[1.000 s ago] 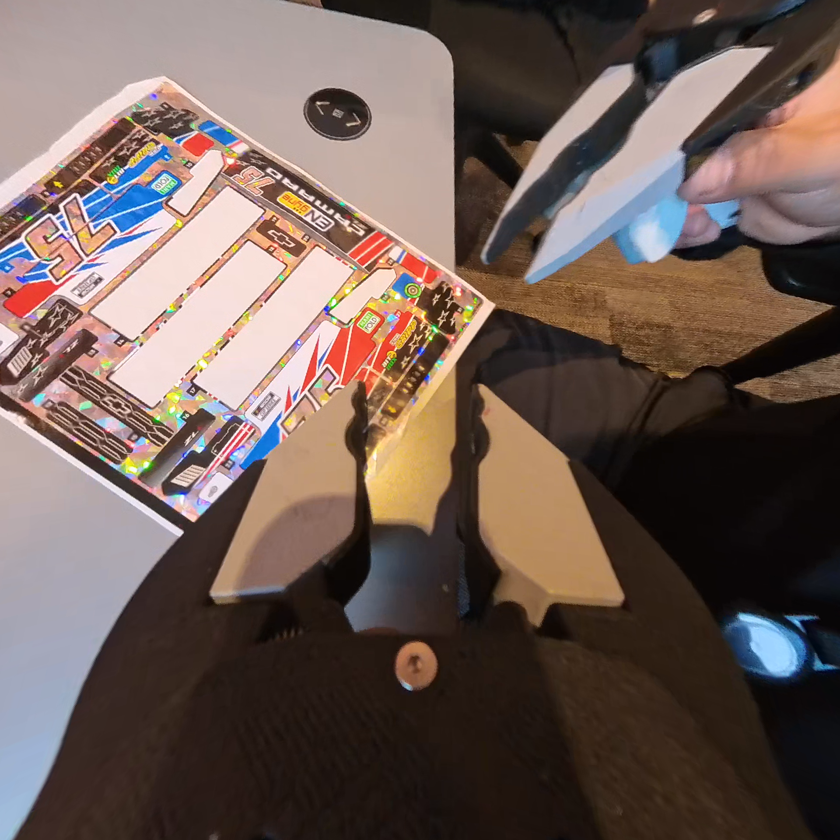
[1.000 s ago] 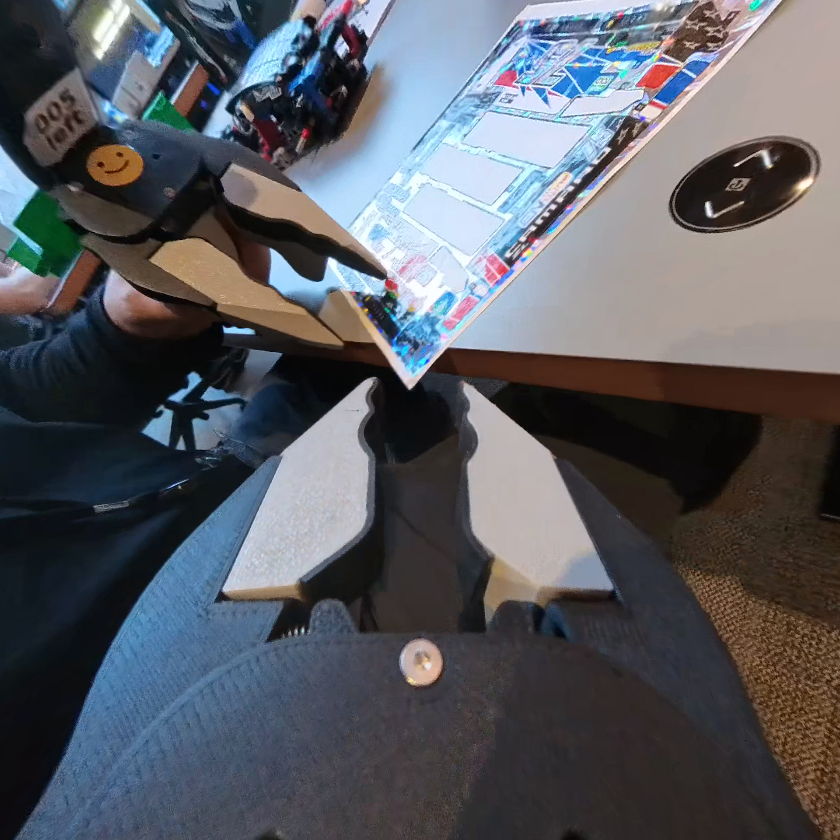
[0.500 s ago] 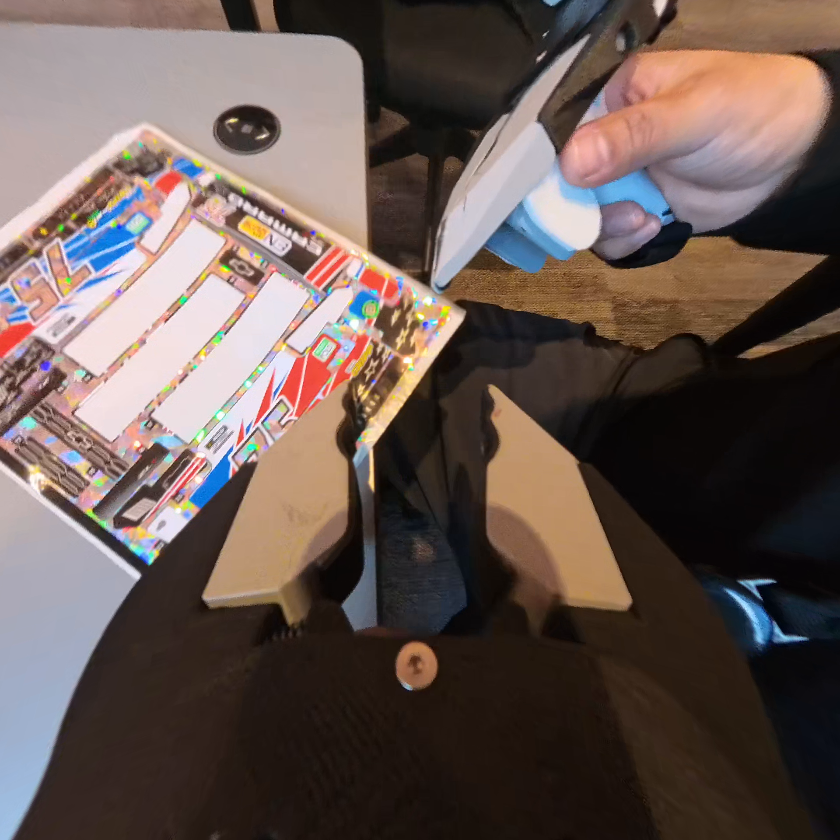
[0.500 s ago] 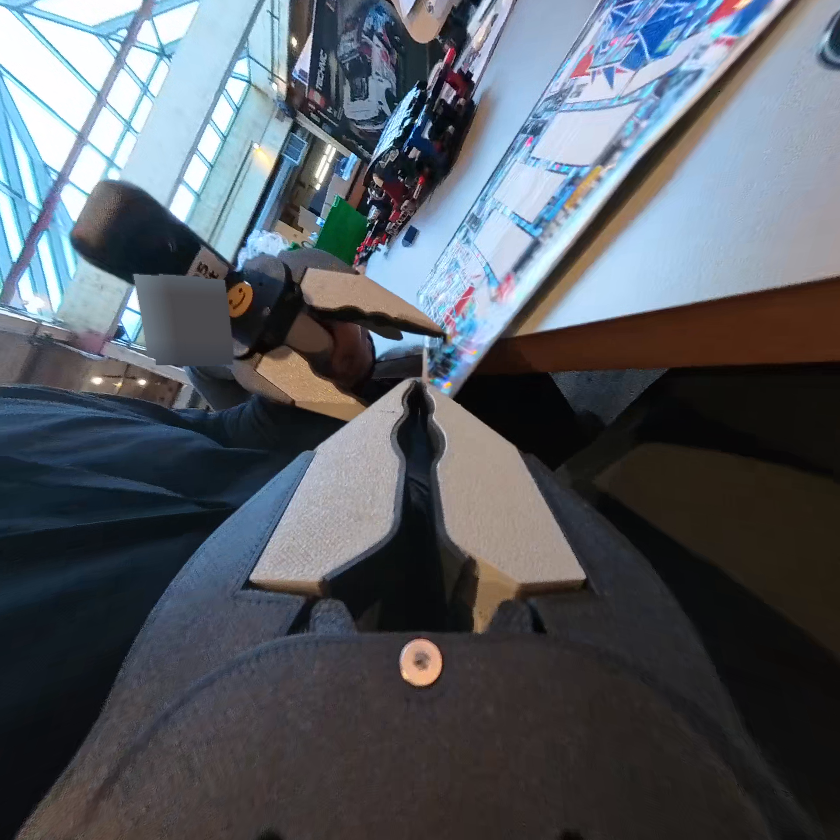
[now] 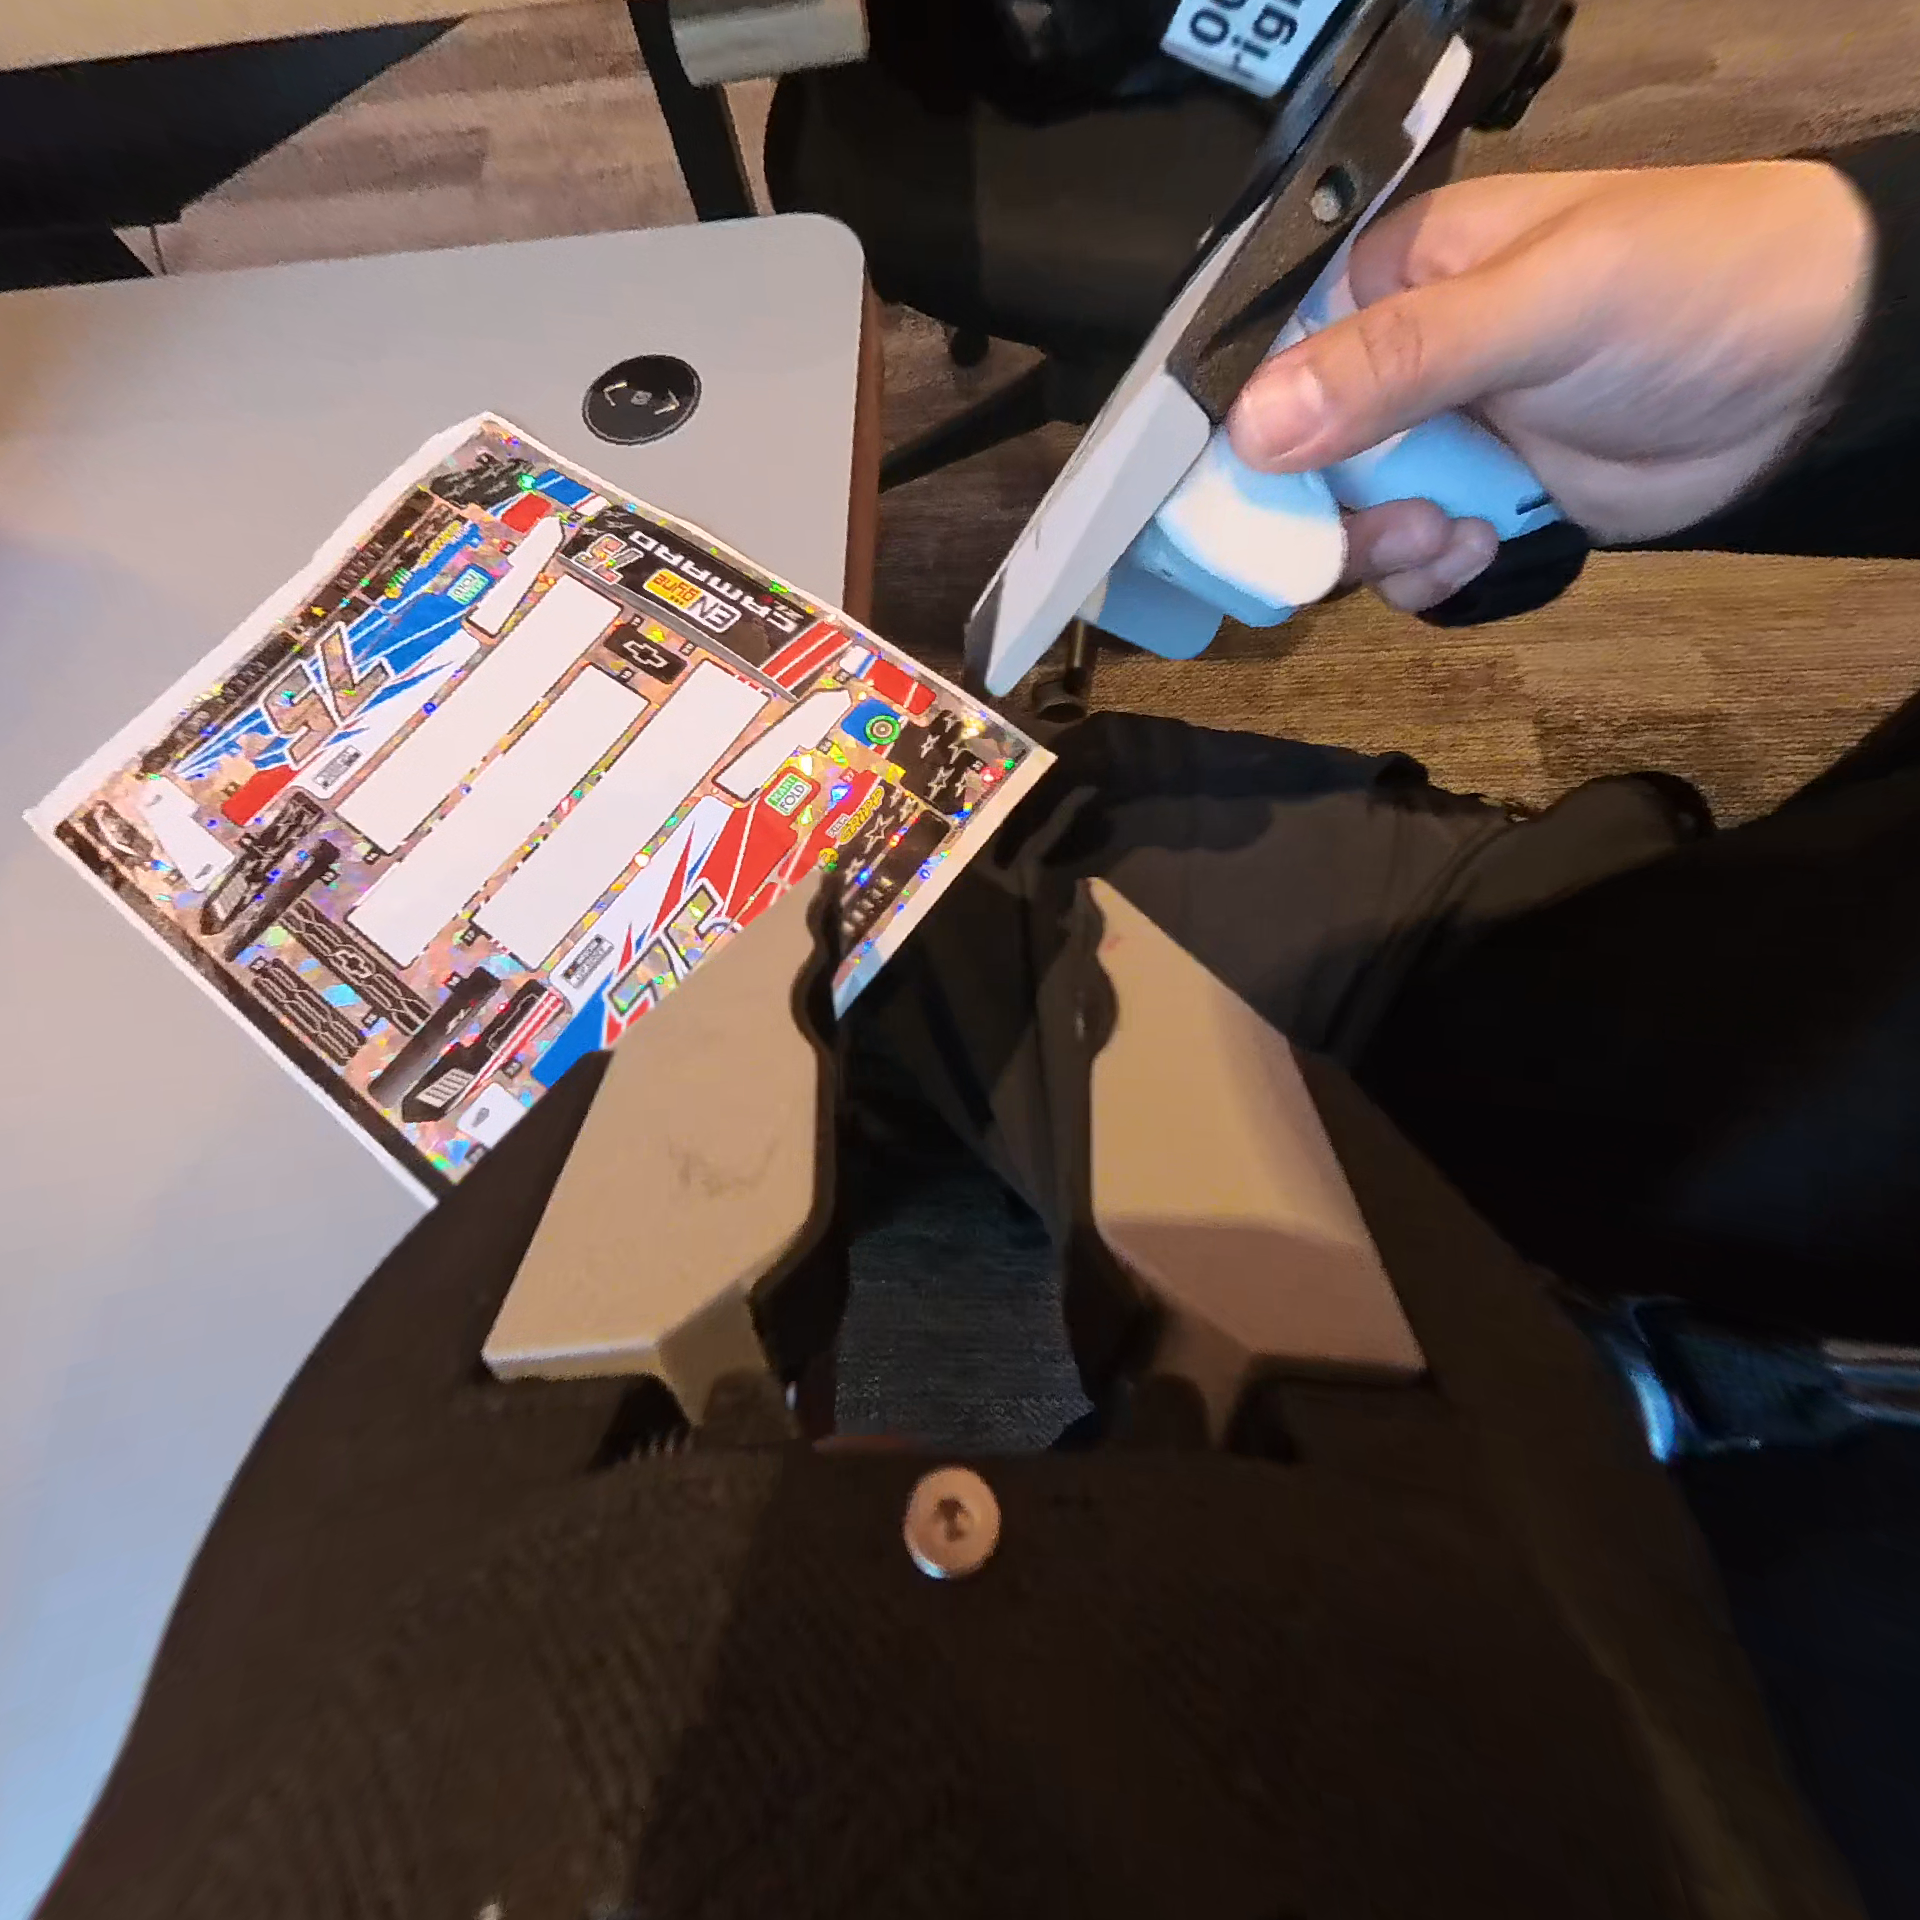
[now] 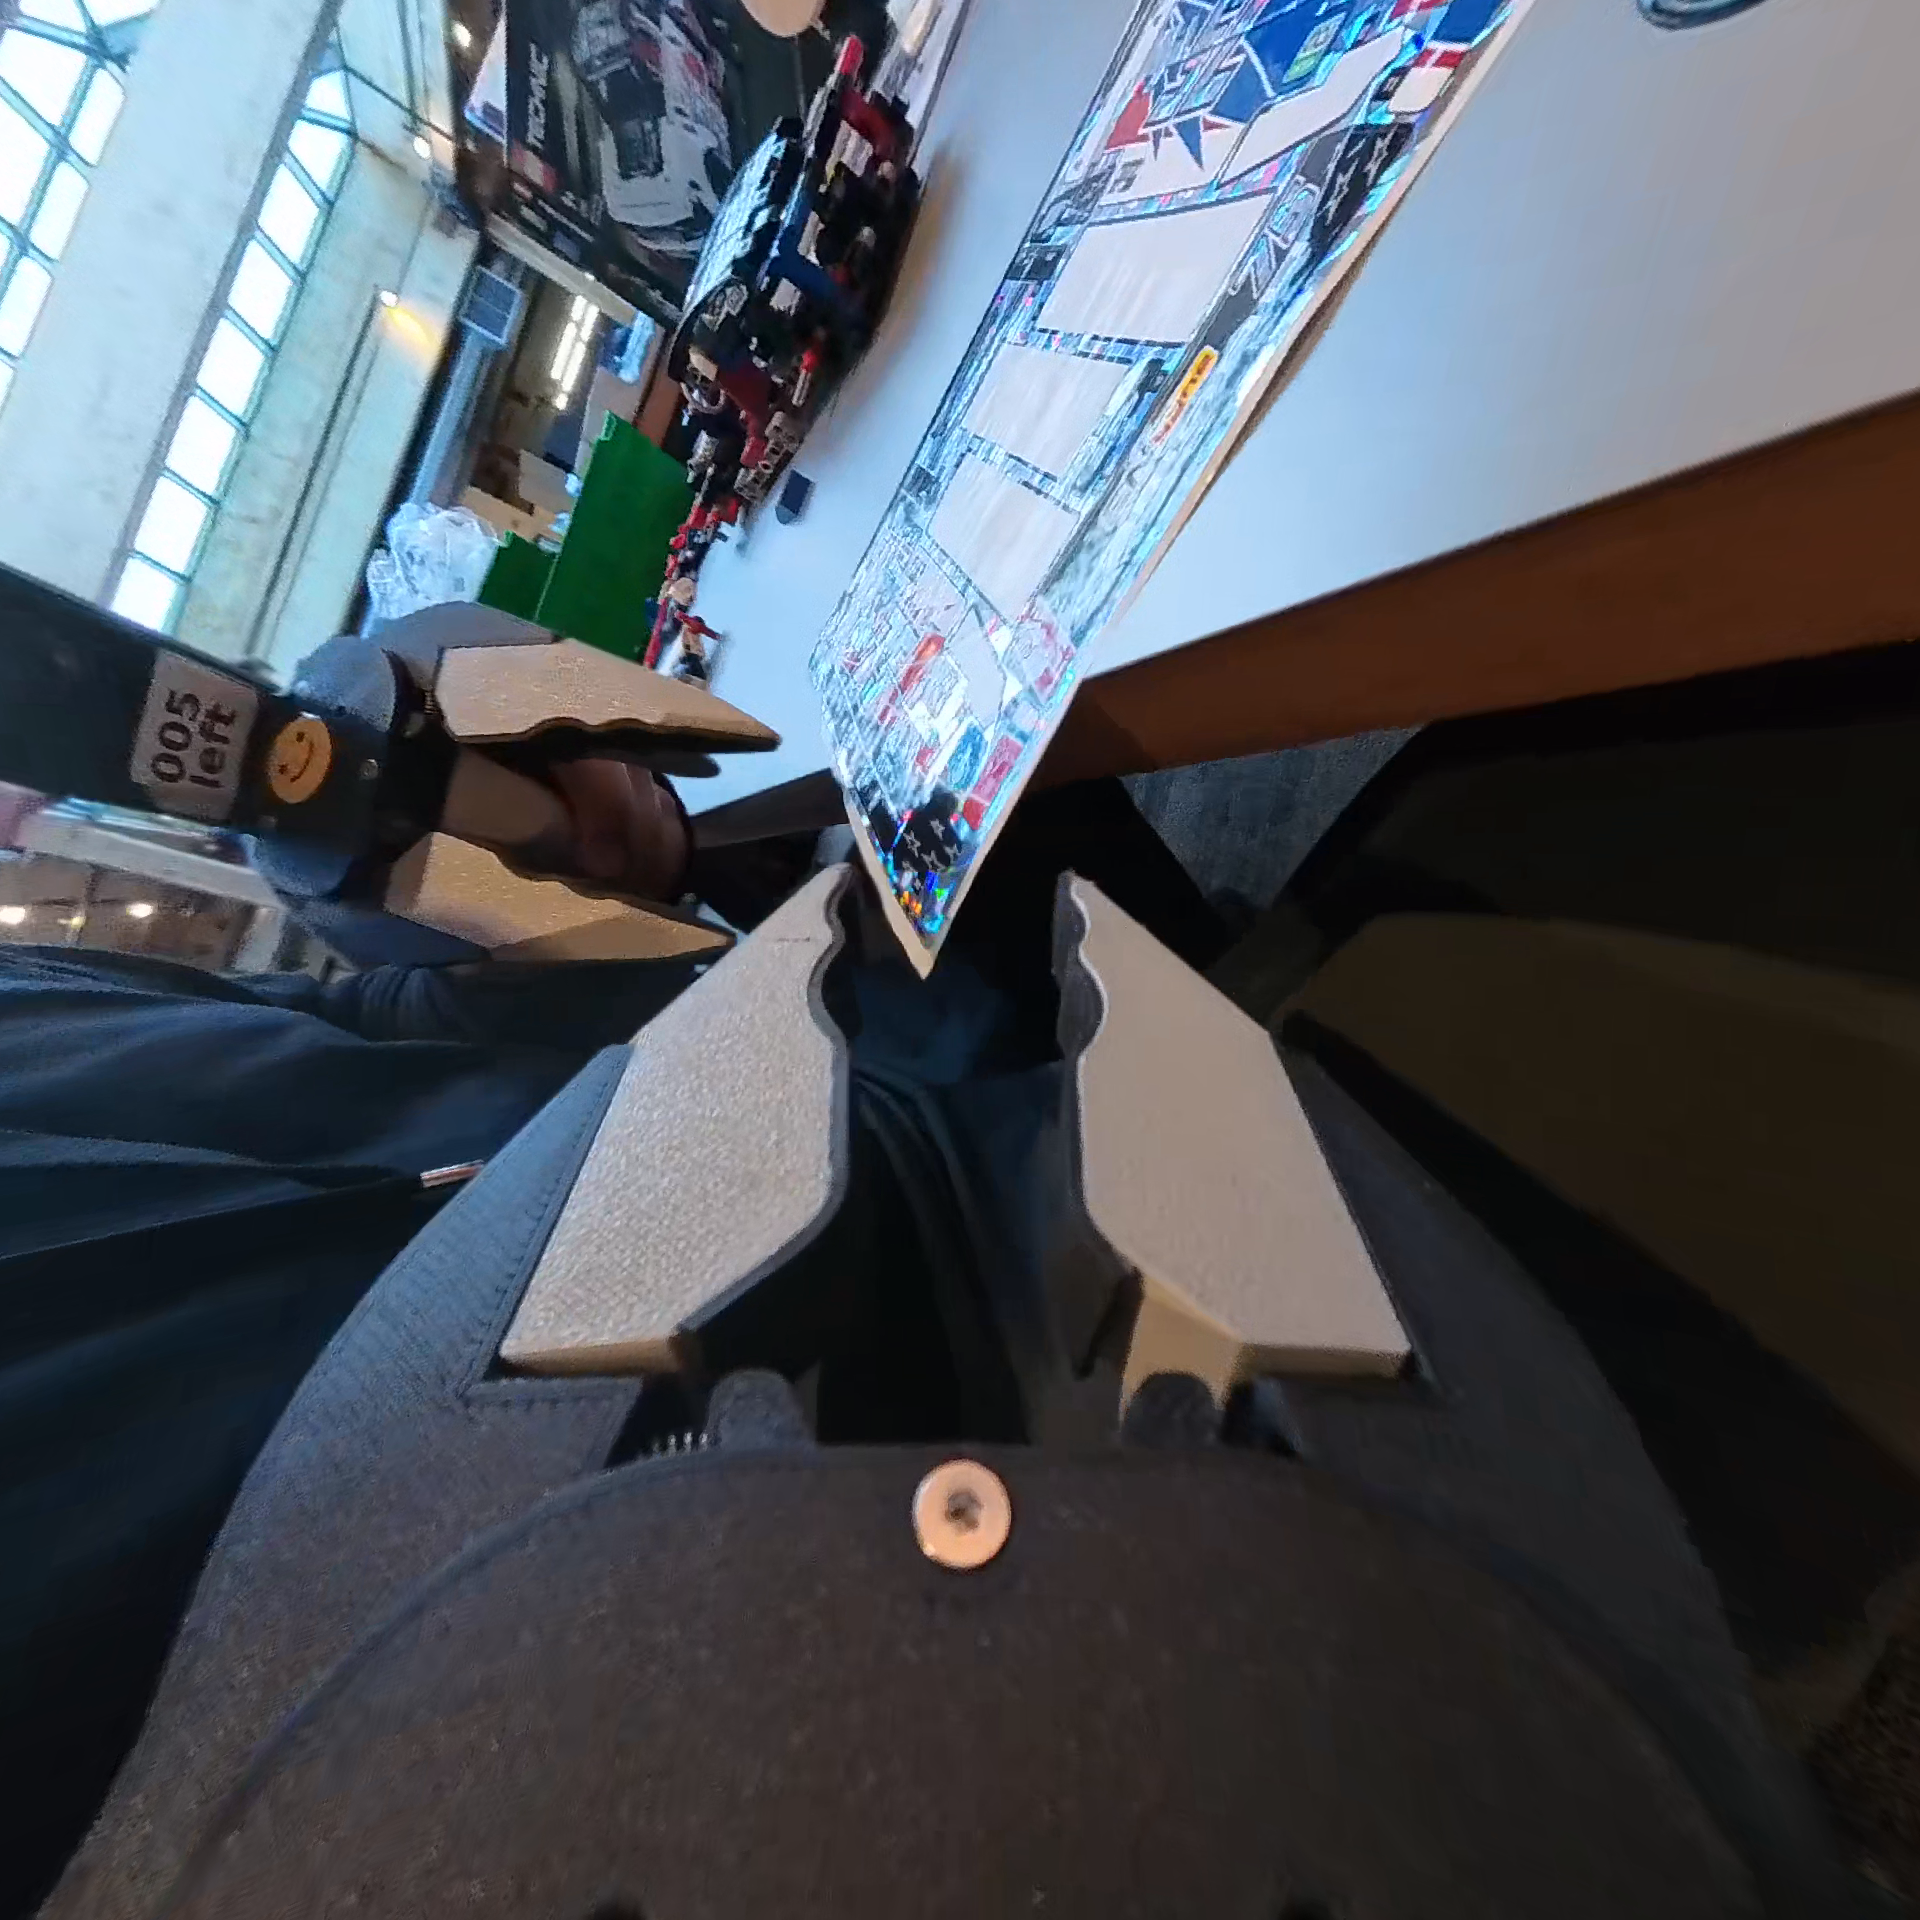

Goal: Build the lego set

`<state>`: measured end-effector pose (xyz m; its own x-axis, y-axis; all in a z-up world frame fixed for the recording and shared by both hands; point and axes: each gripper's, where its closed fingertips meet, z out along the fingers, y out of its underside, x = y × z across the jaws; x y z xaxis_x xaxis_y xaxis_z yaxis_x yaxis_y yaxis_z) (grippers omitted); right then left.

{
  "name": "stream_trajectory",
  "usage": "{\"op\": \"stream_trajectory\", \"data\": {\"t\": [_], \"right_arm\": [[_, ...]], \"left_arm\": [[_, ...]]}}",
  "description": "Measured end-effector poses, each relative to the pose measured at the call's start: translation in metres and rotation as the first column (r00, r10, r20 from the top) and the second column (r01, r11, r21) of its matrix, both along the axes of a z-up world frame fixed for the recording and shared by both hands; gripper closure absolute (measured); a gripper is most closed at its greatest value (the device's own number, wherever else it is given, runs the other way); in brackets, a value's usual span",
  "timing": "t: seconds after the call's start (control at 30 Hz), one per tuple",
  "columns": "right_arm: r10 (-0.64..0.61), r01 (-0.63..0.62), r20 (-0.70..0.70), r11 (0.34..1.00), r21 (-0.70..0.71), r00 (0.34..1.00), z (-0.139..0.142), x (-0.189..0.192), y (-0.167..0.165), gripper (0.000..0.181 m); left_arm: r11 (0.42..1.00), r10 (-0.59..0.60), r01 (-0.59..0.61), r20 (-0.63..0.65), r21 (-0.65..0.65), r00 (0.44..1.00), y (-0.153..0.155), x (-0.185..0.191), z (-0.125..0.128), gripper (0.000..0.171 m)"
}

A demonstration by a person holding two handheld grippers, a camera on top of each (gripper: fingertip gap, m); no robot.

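A glittery sticker sheet [image 5: 540, 769] lies on the grey table [image 5: 312, 343], with one corner hanging past the table's edge. My left gripper [image 5: 951, 914] is open; its left finger [image 5: 707, 1101] overlaps the sheet's near edge, and nothing is between the jaws. My right gripper [image 6: 956, 904] is open, with the sheet's overhanging corner [image 6: 925, 914] between its fingertips. In the left wrist view the right gripper [image 5: 1101, 520] is held by a hand just right of the sheet. In the right wrist view the left gripper [image 6: 665, 821] is open beside the sheet [image 6: 1091, 364].
A black round disc [image 5: 642, 400] is set in the table near its corner. A partly built dark lego car [image 6: 800, 239], a set box [image 6: 603, 156] and green plates [image 6: 613, 530] stand farther along the table. A person's dark-clothed legs [image 5: 1455, 987] are below the edge.
My right gripper rolled and came in under the table's edge to the sheet's corner; its jaws narrowed, then opened again. My left gripper drew back slightly along the sheet's edge.
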<state>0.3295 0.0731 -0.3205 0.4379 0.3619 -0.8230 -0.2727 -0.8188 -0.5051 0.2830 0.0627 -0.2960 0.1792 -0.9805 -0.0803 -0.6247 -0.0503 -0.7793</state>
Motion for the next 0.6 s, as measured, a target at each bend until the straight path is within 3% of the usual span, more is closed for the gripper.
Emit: {"op": "stream_trajectory", "data": {"t": [0.17, 0.23, 0.47, 0.6], "right_arm": [[0.056, -0.058, -0.159, 0.998, -0.009, 0.986, 0.014, -0.015, 0.002, 0.165], [0.079, -0.081, -0.18, 0.997, -0.005, 0.981, 0.016, -0.019, -0.001, 0.181], [0.074, -0.073, -0.194, 0.997, 0.012, 0.978, 0.02, -0.015, -0.008, 0.181], [0.072, -0.068, -0.207, 0.997, 0.026, 0.976, 0.026, -0.011, -0.009, 0.181]], "left_arm": [[1.0, -0.003, 0.003, -0.051, 0.015, 0.999, 0.004, 0.004, -0.014, 0.126], [0.999, -0.006, 0.01, -0.074, 0.045, 0.997, 0.006, 0.005, -0.017, 0.126], [0.978, 0.016, 0.015, -0.146, 0.207, 0.989, 0.012, 0.001, -0.022, 0.131], [0.92, 0.044, 0.038, -0.198, 0.39, 0.979, 0.021, 0.0, -0.024, 0.141]]}}
